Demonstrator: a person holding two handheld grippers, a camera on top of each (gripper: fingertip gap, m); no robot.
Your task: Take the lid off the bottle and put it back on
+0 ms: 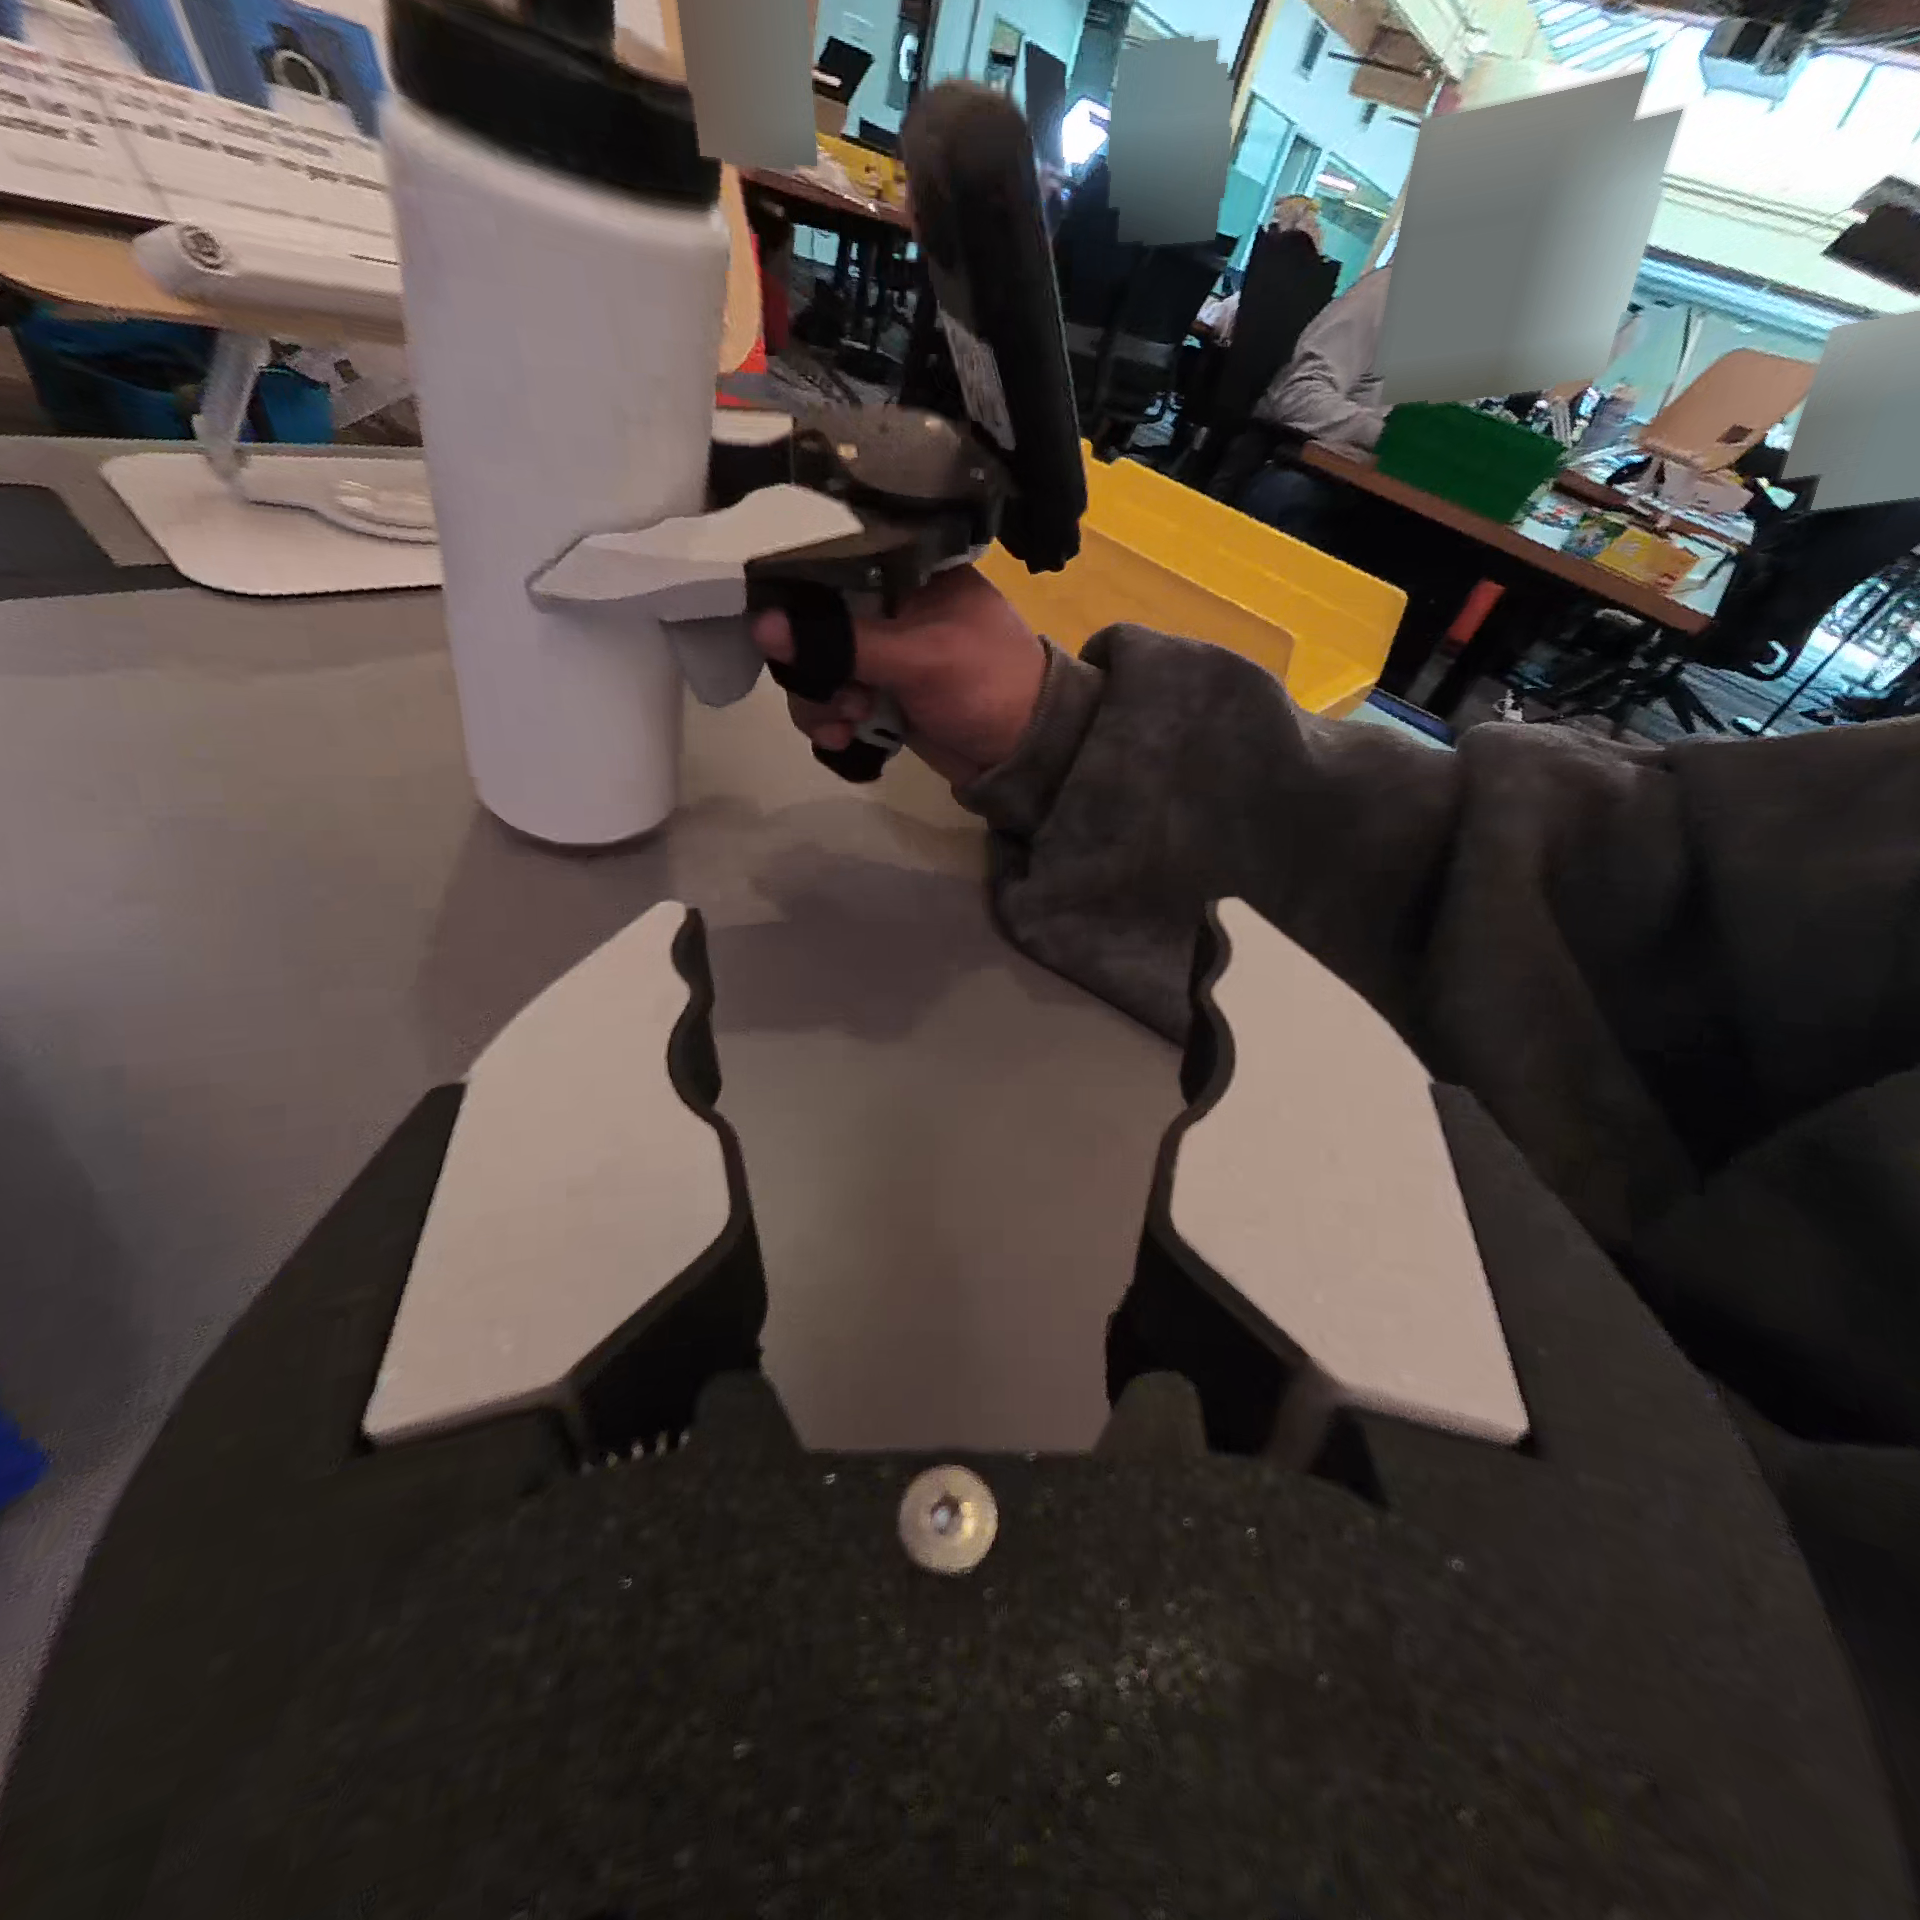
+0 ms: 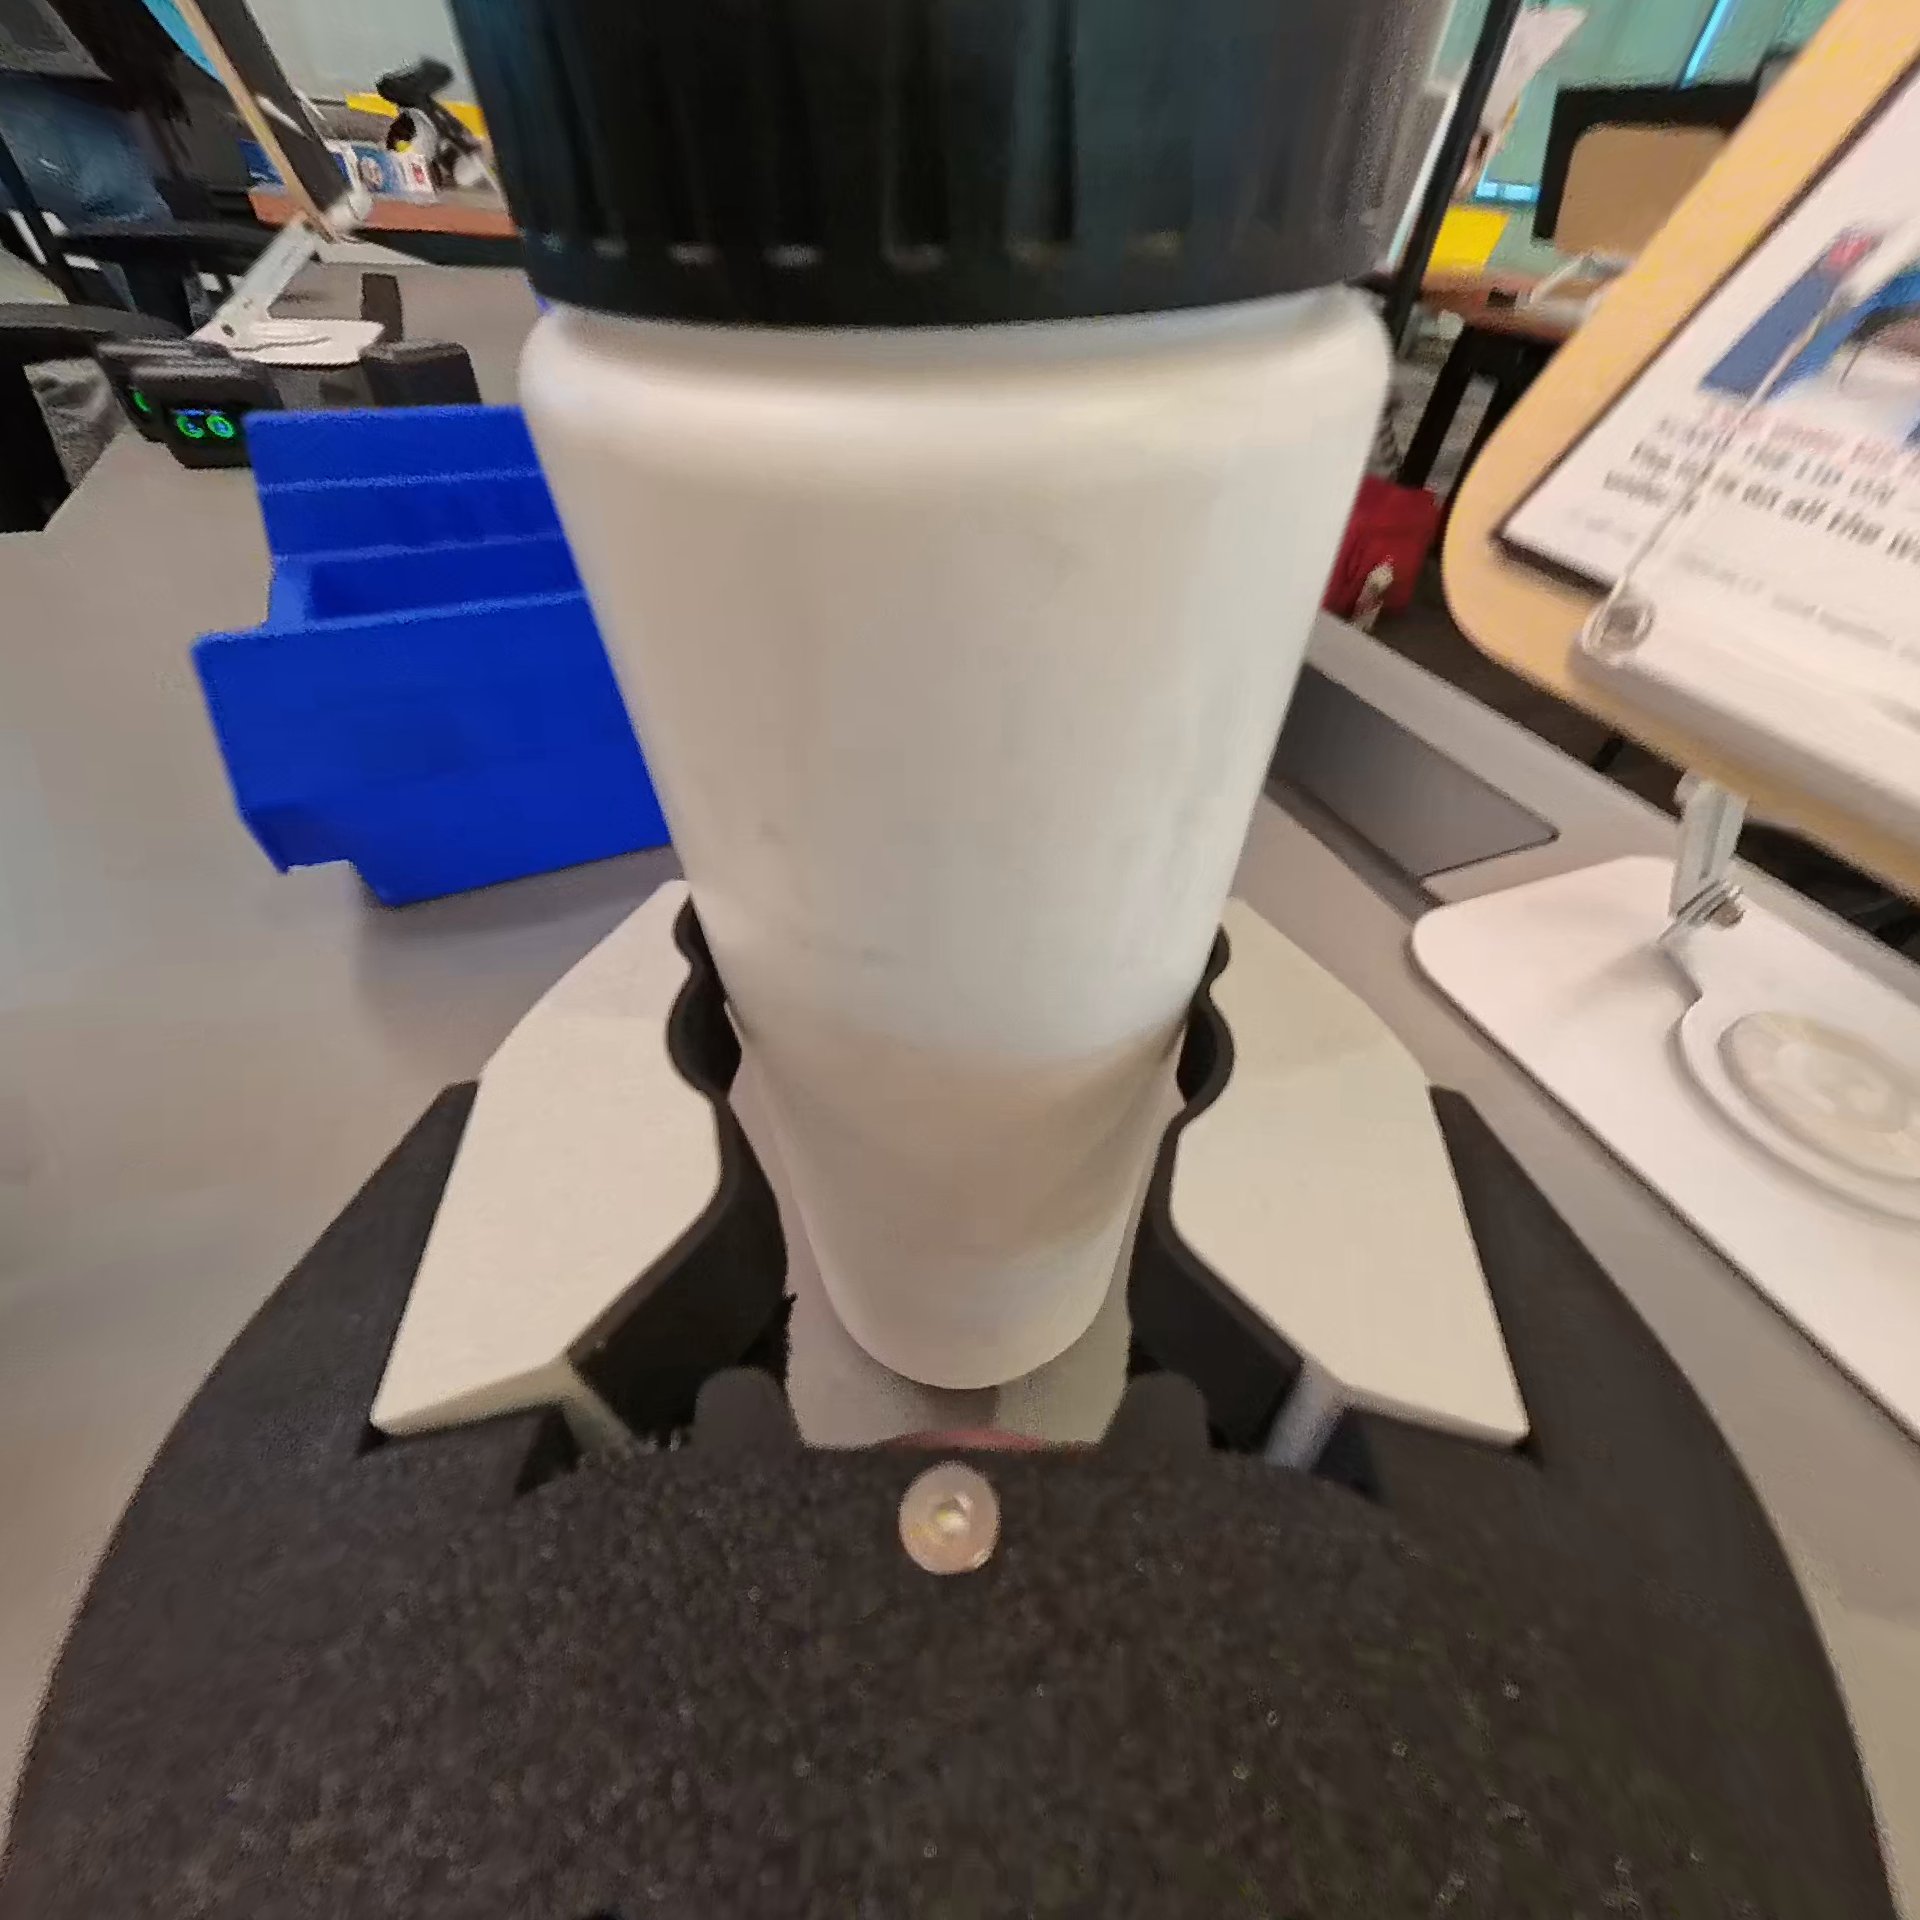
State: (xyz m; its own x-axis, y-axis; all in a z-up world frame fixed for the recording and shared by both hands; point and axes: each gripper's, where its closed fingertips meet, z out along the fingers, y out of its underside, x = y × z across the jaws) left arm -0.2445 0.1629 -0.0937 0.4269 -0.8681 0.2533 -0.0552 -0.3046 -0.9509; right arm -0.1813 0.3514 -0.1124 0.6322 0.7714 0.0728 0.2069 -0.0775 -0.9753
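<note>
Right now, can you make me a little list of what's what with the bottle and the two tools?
bottle: white bottle, upright on the grey table
lid: black lid, on the bottle
right tool: right tool, shut on the bottle's lower body
left tool: left tool, open, empty, off to the side, away from the bottle
nearby: blue bin, yellow bin, tilted sign on a white stand
</note>
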